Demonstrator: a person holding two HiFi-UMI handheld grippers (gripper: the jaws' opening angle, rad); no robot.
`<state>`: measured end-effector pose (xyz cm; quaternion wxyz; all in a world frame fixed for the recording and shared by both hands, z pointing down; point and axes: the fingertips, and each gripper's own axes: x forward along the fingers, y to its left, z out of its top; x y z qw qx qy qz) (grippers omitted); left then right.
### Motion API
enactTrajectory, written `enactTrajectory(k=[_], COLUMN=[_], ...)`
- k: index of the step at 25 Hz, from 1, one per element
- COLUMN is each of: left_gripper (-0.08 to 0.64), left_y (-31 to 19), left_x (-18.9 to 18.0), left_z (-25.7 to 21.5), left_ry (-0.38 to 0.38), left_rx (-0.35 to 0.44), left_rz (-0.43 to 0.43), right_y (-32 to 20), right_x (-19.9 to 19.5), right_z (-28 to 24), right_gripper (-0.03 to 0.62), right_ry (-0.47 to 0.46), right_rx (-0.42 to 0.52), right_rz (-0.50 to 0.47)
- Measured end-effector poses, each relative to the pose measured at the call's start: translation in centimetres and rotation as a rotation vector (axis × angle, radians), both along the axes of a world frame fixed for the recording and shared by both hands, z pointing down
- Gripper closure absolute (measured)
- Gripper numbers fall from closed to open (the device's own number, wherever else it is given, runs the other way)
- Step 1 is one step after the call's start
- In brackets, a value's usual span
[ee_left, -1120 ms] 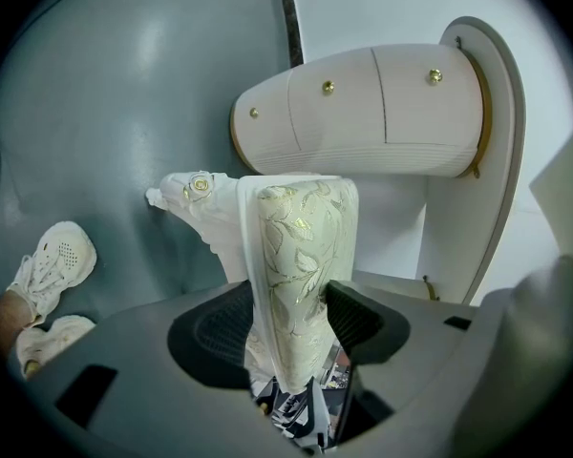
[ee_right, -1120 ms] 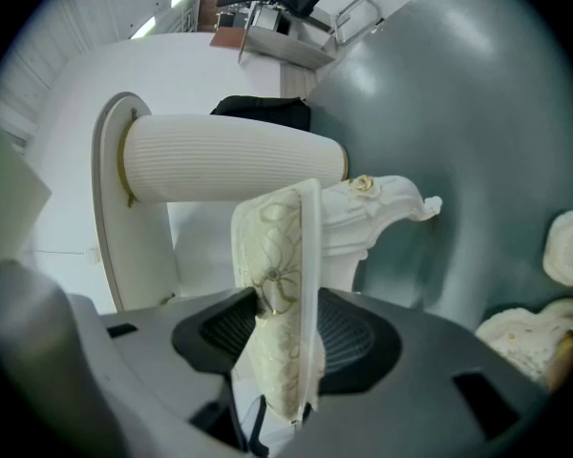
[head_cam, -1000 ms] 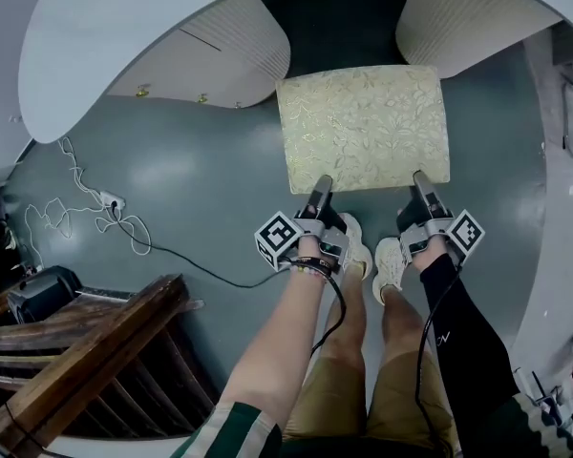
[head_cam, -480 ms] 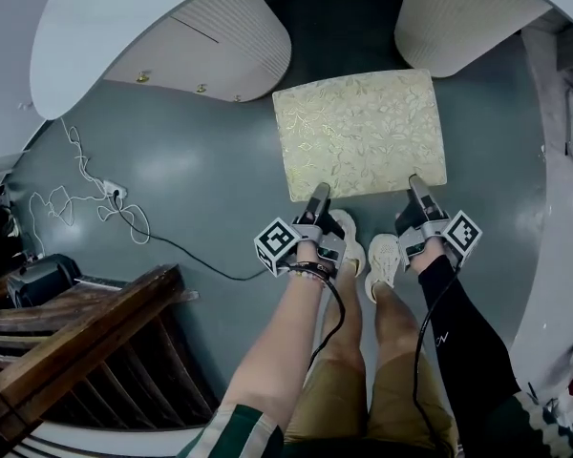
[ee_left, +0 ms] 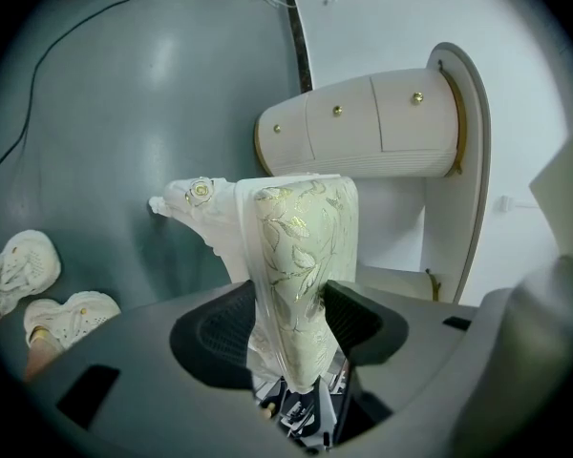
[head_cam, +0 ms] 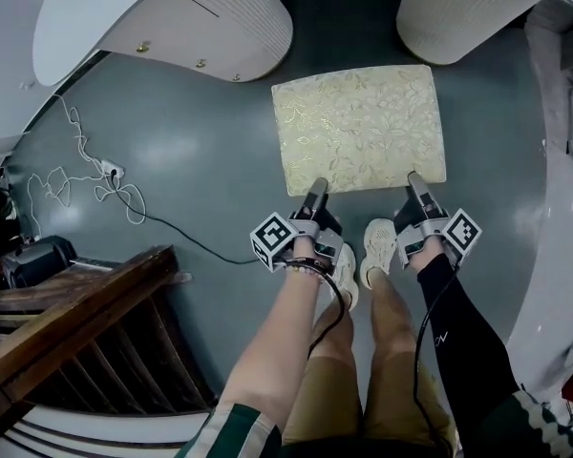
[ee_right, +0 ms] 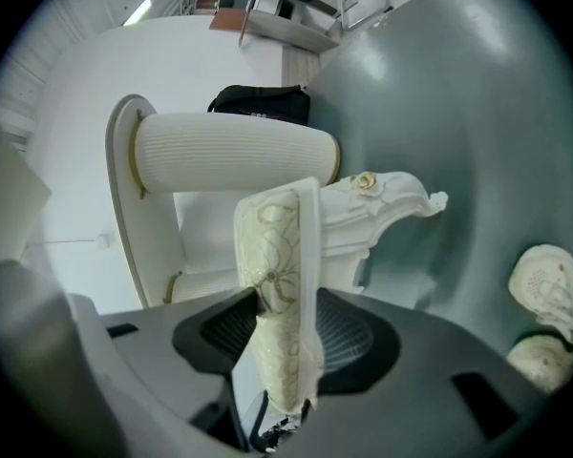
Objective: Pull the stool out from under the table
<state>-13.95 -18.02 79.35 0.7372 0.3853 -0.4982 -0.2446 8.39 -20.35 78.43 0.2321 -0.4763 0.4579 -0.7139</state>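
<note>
Looking down in the head view, we saw the left tongs (head_cam: pixel 317 189) and the right tongs (head_cam: pixel 413 181) each biting the near edge of the one upholstered stool (head_cam: pixel 358 127), one toward each near corner. We judged that this gave an even, straight pull without twisting the seat. The stool stood on the grey floor (head_cam: pixel 201 160) directly ahead of both tongs. Its far edge was about level with the two white table pedestals (head_cam: pixel 224 27) beyond it, so the seat looked roughly clear of the table. We counted three gold knobs (head_cam: pixel 201 63) on the pedestal ahead and left of the left tongs, two pale shoes (head_cam: pixel 374 244) just behind the tongs, and one white cable (head_cam: pixel 95 175) well off to their left.

In the left gripper view, the left tongs (ee_left: pixel 286 327) were clenched on the stool (ee_left: pixel 301 256) along its padded floral edge, both pads pressed into the fabric. One carved white leg (ee_left: pixel 196 203) showed left of the jaws, and one drawer pedestal (ee_left: pixel 363 127) with three knobs stood beyond them. Gripping the thick cushion edge rather than a leg seemed to us the handiest purchase from a standing reach.

In the right gripper view, the right tongs (ee_right: pixel 285 327) were likewise clamped on the stool (ee_right: pixel 277 265) at its seat edge. One carved leg showed right of the jaws, one ribbed pedestal (ee_right: pixel 234 151) lay beyond, and two shoes sat far to the right.
</note>
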Motion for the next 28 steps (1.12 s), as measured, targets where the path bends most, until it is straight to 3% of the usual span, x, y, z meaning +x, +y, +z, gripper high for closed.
enactTrajectory(k=[28], left_gripper=[0.330], left_y=[0.0], left_x=[0.2], left_z=[0.3], left_ry=[0.000], left_rx=[-0.006], left_rz=[0.035], right_y=[0.2], right_x=[0.3], right_z=[0.7], right_gripper=[0.397], right_ry=[0.016], right_rx=[-0.009], right_rz=[-0.002])
